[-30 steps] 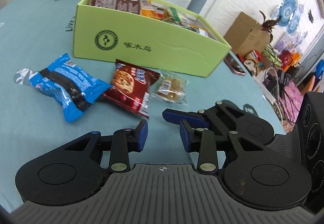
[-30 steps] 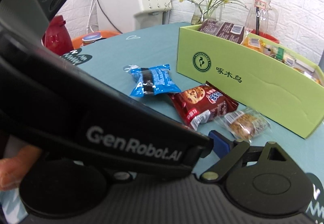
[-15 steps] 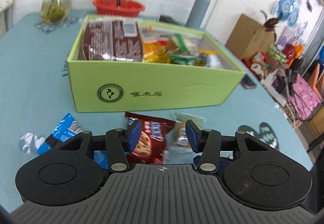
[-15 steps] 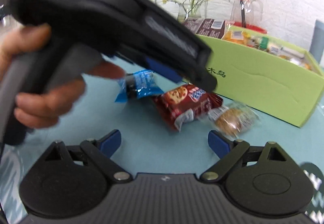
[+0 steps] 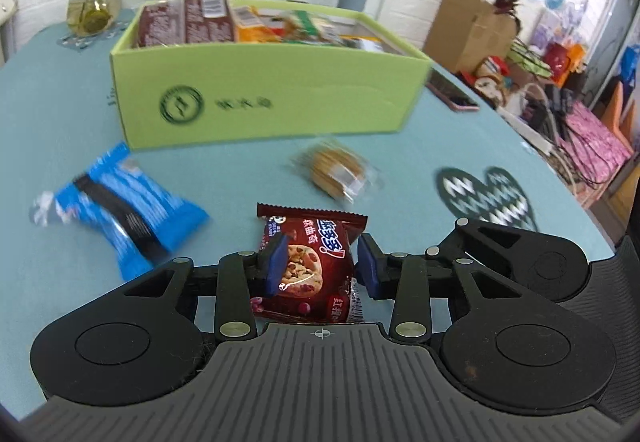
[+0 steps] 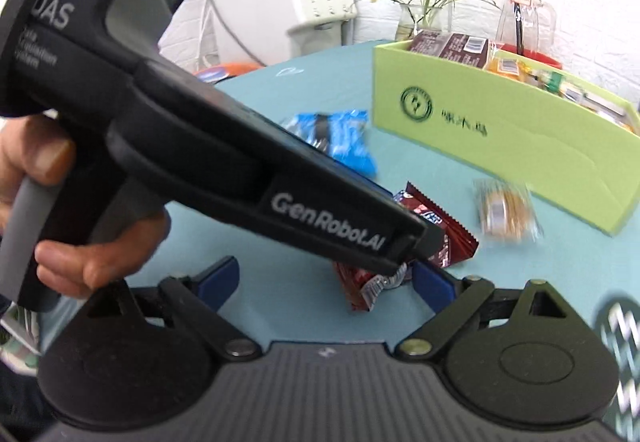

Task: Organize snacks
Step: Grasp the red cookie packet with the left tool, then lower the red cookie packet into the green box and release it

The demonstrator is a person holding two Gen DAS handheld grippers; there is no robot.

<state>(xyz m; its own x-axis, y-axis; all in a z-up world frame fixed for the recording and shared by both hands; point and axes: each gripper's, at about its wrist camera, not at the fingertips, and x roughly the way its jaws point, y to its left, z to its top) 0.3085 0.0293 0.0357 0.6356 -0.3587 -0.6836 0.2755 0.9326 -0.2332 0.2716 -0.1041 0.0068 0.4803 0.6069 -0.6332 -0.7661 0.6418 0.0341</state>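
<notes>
Left wrist view: left gripper (image 5: 322, 266) jaws just closed on red cookie packet (image 5: 308, 262) over the table (image 5: 60, 102); right gripper (image 6: 326, 278) wide, empty; next: carry into green box (image 5: 264, 98).

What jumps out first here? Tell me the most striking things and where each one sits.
The left gripper has just been closing around a dark red cookie packet, low in the middle of its view. Behind it stands a lime green box full of snacks on the teal table, with a blue packet to the left and a clear-wrapped biscuit to the right. The right gripper stands wide open close by.
</notes>
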